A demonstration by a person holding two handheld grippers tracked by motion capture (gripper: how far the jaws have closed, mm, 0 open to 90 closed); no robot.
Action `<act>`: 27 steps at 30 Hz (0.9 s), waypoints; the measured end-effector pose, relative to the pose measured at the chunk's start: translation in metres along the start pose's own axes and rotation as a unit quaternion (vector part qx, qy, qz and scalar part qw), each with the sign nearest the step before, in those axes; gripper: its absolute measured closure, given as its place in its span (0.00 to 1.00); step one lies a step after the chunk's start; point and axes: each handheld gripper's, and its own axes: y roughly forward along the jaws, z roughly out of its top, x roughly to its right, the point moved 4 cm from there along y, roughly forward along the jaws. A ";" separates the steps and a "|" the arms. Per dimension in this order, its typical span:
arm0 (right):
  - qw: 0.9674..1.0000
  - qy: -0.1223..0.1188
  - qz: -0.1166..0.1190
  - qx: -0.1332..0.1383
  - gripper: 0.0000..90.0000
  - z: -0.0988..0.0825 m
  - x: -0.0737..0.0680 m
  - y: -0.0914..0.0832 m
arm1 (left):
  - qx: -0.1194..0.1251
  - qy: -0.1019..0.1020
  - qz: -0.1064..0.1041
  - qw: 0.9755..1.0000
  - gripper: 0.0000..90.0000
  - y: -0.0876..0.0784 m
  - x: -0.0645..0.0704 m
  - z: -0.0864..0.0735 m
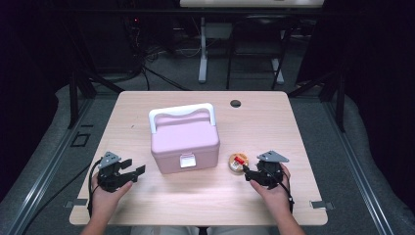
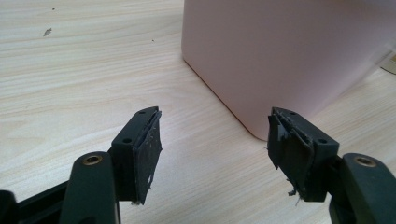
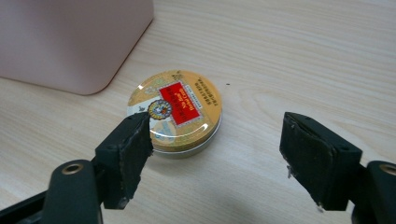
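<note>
Right gripper (image 3: pixel 215 154): jaws spread wide, nothing pinched between them. The round tin (image 3: pixel 176 111) lies flat on the table (image 3: pixel 303 56) just ahead of the fingers, nearer the left-hand pad in the right gripper view; that pad's tip overlaps the tin's near edge in the picture, and whether it touches cannot be told. The lid carries a red label on gold; the print is too small to read. The other pad stands well clear over bare wood.

Left gripper (image 2: pixel 215 140): jaws likewise spread, empty. Pad facings (image 2: pixel 148 158) look frayed at the edges. Just beyond the fingertips, towards the right-hand pad, sits the rounded corner of the pink box (image 2: pixel 280 60); its upper part is cut off by the top of the left gripper view. A gap of wood shows between pads and box.

High view: left gripper (image 1: pixel 131 169) is beside the box (image 1: pixel 185 142) on one side, right gripper (image 1: pixel 248 172) and tin (image 1: pixel 238 162) on the other. The box has its white handle (image 1: pixel 181 111) raised and a white latch (image 1: pixel 187 160) on the near face. Past the box, a dark round hole (image 1: pixel 235 103) sits in the tabletop. The room behind is too dark to make out
</note>
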 end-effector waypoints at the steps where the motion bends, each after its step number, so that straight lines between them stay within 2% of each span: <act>1: 1.000 -0.004 0.001 -0.002 0.26 0.000 -0.001 0.001 | 0.001 -0.001 0.000 1.000 0.37 0.000 0.000 0.000; 4: 1.000 -0.010 0.006 -0.007 0.23 0.000 -0.005 0.005 | 0.007 0.000 -0.001 1.000 0.37 -0.001 0.000 0.001; 10: 0.999 -0.019 0.019 -0.016 0.17 0.004 -0.015 0.013 | 0.003 0.003 -0.007 1.000 0.36 0.001 0.003 0.000; 16: 0.999 0.002 0.048 -0.019 0.17 0.008 -0.020 0.019 | 0.002 0.000 -0.006 1.000 0.37 -0.004 0.001 -0.002; 19: 0.998 0.011 0.047 -0.028 0.17 0.014 -0.020 0.023 | 0.005 -0.009 -0.005 1.000 0.37 -0.009 0.000 -0.006; 22: 0.998 0.017 0.055 -0.027 0.17 0.027 -0.020 0.028 | 0.005 -0.008 -0.002 1.000 0.37 -0.010 0.000 -0.006; 24: 0.999 0.008 0.044 -0.027 0.17 0.032 -0.019 0.033 | 0.007 -0.008 -0.001 1.000 0.37 -0.010 0.000 -0.007; 27: 0.999 0.013 0.040 -0.027 0.17 0.033 -0.019 0.039 | 0.004 -0.009 -0.001 1.000 0.37 -0.010 -0.001 -0.007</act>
